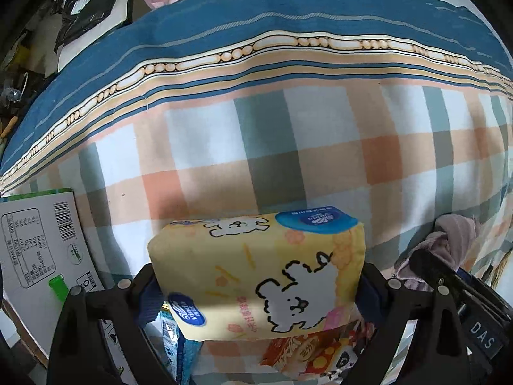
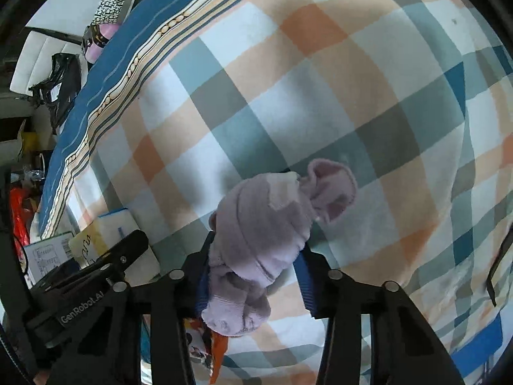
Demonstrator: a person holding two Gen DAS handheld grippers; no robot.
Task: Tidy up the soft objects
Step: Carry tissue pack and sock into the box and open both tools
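Left wrist view, left to right: a white cardboard box with a green edge, barcode and nutrition table (image 1: 38, 243) lies at the left margin on the checked cotton bedsheet of orange, grey-green and white squares (image 1: 288, 147), whose far side carries a blue striped border. At centre, your left gripper (image 1: 256, 284) has its jaws clenched on a yellow soft pack of tissues printed with white cartoon dogs (image 1: 259, 276); the pack is lifted above the sheet, and its two short ends touch the blue finger pads (image 1: 149, 300). Below the pack an orange printed snack packet with a panda (image 1: 317, 362) lies on the sheet. At the right margin your other tool appears with the sock bundle.

Right wrist view, left to right: the left tool, marked GenRobot.AI, and the tissue pack sit at lower left. At centre, your right gripper (image 2: 253, 276) grasps a bundle of pale lilac knitted socks, rolled together (image 2: 263, 240), between its blue pads; the bundle's rolled end projects beyond the fingertips over the checked sheet.
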